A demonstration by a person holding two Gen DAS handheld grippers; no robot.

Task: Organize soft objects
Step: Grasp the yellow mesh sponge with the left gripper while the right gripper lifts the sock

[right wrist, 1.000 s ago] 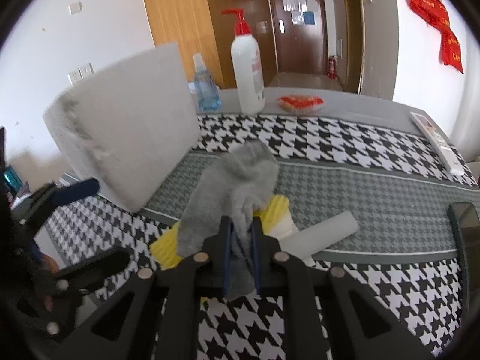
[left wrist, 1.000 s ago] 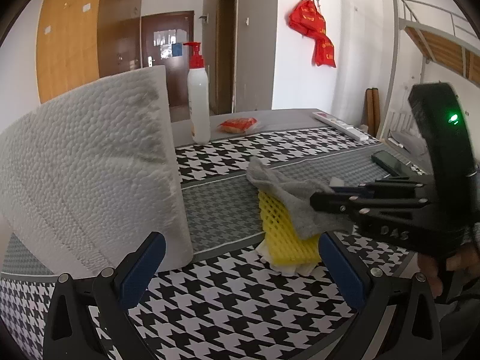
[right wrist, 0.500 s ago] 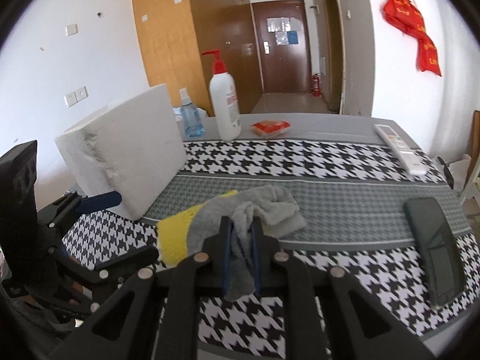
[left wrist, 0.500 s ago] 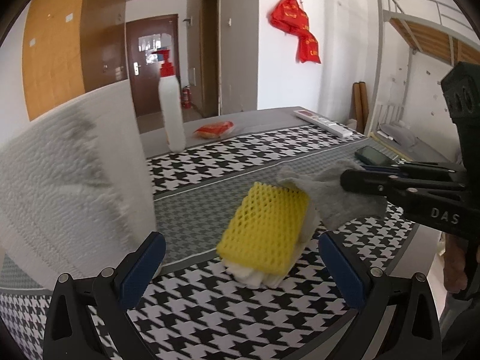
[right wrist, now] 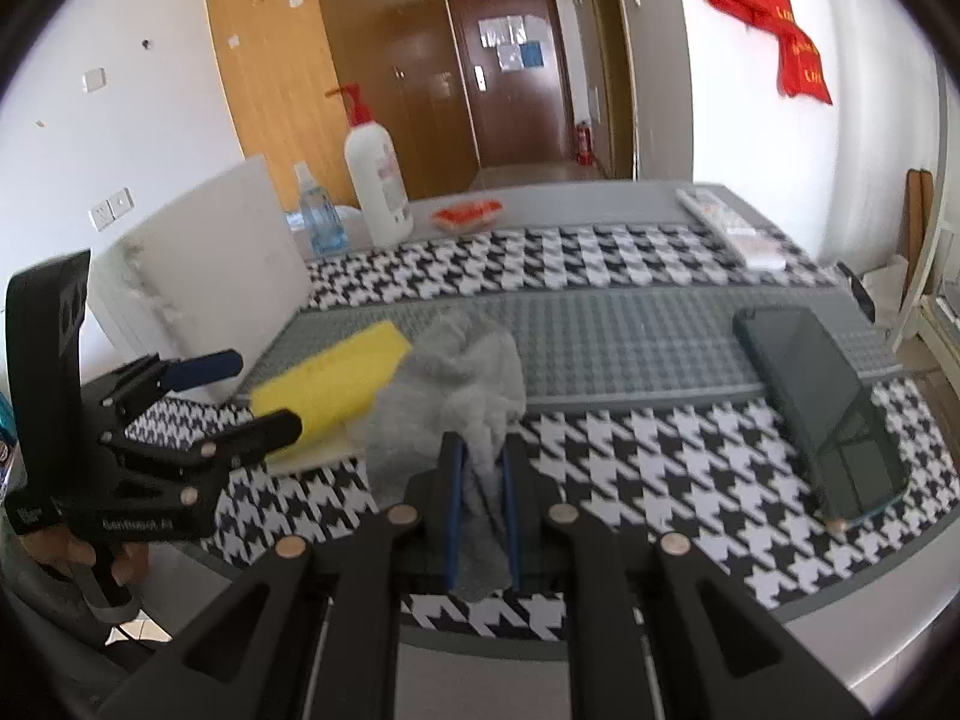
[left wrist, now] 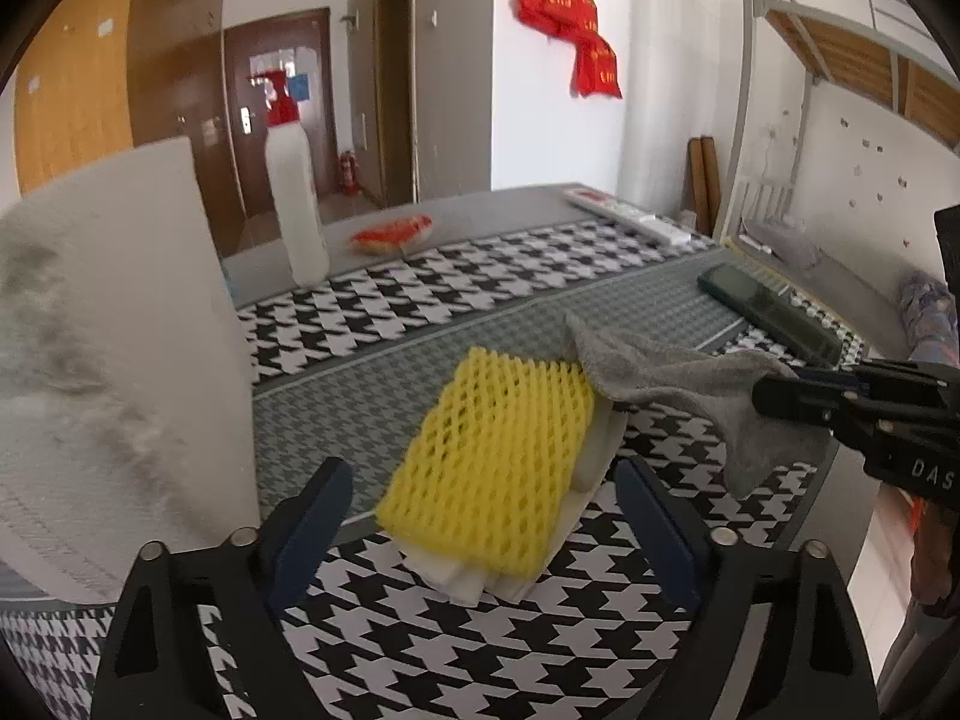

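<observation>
1 grey cloth (right wrist: 456, 372) shifted (1 sponge (left wrist: 498, 462))

**Little lettering to read**

On the side of my right gripper (left wrist: 774, 397), seen from my left wrist camera just right of the yellow mesh sponge (left wrist: 498, 462), white letters read "DAS". My left gripper (right wrist: 240, 390), left of that sponge in the other view, carries white lettering too blurred to read. The red hangings (right wrist: 774, 24) on the wall far behind the sponge bear gold characters I cannot make out.
</observation>
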